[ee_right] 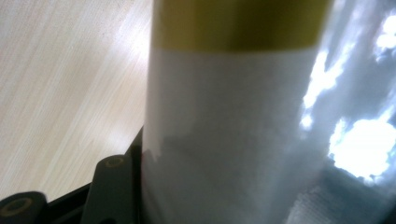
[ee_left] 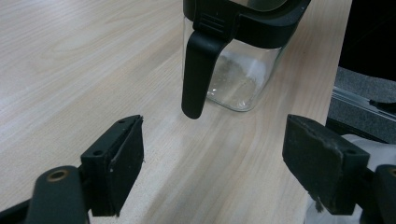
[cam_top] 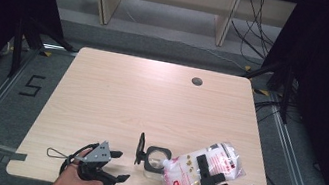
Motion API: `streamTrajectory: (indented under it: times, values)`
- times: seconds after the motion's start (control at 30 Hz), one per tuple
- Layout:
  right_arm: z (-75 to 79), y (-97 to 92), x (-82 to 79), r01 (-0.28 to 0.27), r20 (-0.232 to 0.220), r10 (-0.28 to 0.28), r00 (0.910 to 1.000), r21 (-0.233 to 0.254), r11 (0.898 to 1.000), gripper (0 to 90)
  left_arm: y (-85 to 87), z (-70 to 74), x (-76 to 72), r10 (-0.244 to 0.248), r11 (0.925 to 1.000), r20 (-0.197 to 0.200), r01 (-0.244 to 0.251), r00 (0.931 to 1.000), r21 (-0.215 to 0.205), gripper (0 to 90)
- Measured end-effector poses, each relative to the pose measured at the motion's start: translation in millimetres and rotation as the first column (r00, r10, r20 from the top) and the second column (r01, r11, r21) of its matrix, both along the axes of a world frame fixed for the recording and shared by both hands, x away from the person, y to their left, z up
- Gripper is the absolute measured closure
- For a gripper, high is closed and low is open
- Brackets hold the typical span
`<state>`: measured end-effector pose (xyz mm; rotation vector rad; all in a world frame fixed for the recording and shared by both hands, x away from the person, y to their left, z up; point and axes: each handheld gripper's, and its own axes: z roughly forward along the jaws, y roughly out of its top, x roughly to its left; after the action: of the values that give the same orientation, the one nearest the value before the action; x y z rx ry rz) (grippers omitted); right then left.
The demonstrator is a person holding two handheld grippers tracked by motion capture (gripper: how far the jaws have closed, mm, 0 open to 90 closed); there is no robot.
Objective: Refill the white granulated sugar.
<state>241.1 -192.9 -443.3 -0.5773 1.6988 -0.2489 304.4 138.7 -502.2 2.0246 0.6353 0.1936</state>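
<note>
A clear plastic bag (cam_top: 190, 170) of white contents with a red label lies tilted at the table's front right, its lower corner at the mouth of a clear square container (cam_top: 157, 159). The container has a black rim, and its lid (cam_top: 140, 148) stands flipped up on the left. My right gripper (cam_top: 203, 165) is shut on the bag. In the right gripper view the bag (ee_right: 233, 130) sits between the jaws, and one black finger (ee_right: 112, 186) shows beside it. My left gripper (cam_top: 120, 166) rests open left of the container. It faces the container (ee_left: 238, 79) and its hanging black clasp (ee_left: 198, 70), with nothing between its pads (ee_left: 123, 163).
The light wood table (cam_top: 151, 100) has a round cable hole (cam_top: 197, 81) at the back right. Its front edge runs just below both hands. A thin cable (cam_top: 58, 154) loops left of the left gripper. Dark curtains and stands flank the table.
</note>
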Motion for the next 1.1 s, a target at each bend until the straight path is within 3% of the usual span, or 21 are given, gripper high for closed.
streamTrajectory:
  times: [0.13,0.2,0.23,0.37,0.4,0.57,0.6,0.63,1.1]
  values:
    - [0.5,-0.4,1.6,-0.013,-0.019,0.013,0.9997,0.018,1.000,45.2,0.1,0.0,0.2,0.000,1.0000,0.000,0.000,1.0000,-0.001,20.3]
    - [0.2,-2.1,0.0,0.002,-0.015,-0.001,0.9999,0.026,1.000,45.4,1.4,0.9,1.6,-0.021,0.9996,0.019,0.020,0.9996,0.017,20.3]
    - [0.5,-2.2,0.0,0.002,-0.014,-0.002,0.9999,0.026,1.000,45.4,0.7,0.4,0.1,0.001,1.0000,-0.002,-0.001,1.0000,0.006,20.3]
    - [2.4,-2.3,-0.4,0.002,-0.011,-0.002,0.9999,0.021,1.000,45.5,0.2,0.0,0.2,-0.001,1.0000,0.002,0.001,1.0000,-0.002,20.3]
    - [1.9,-2.6,-0.4,0.000,-0.018,0.000,0.9998,0.038,0.999,45.6,0.5,0.0,0.8,-0.010,1.0000,0.010,0.010,0.9999,0.003,20.4]
    - [4.4,-2.7,0.0,-0.013,-0.016,0.013,0.9998,0.028,1.000,45.7,-0.4,-0.5,0.1,0.001,0.9999,0.000,-0.001,1.0000,-0.012,20.4]
    - [5.4,-2.4,1.0,-0.028,-0.016,0.028,0.9995,0.019,0.999,45.7,0.6,0.1,0.4,-0.001,1.0000,0.001,0.001,1.0000,0.003,20.4]
    - [3.9,-3.5,0.3,-0.004,-0.017,0.005,0.9999,0.030,1.000,45.8,1.2,0.7,0.3,0.000,1.0000,-0.001,0.000,1.0000,0.008,20.3]
    - [5.1,-4.6,-1.1,0.000,-0.019,0.001,0.9998,0.038,0.999,45.9,2.5,1.6,1.2,-0.015,0.9998,0.000,0.015,0.9999,0.016,20.4]
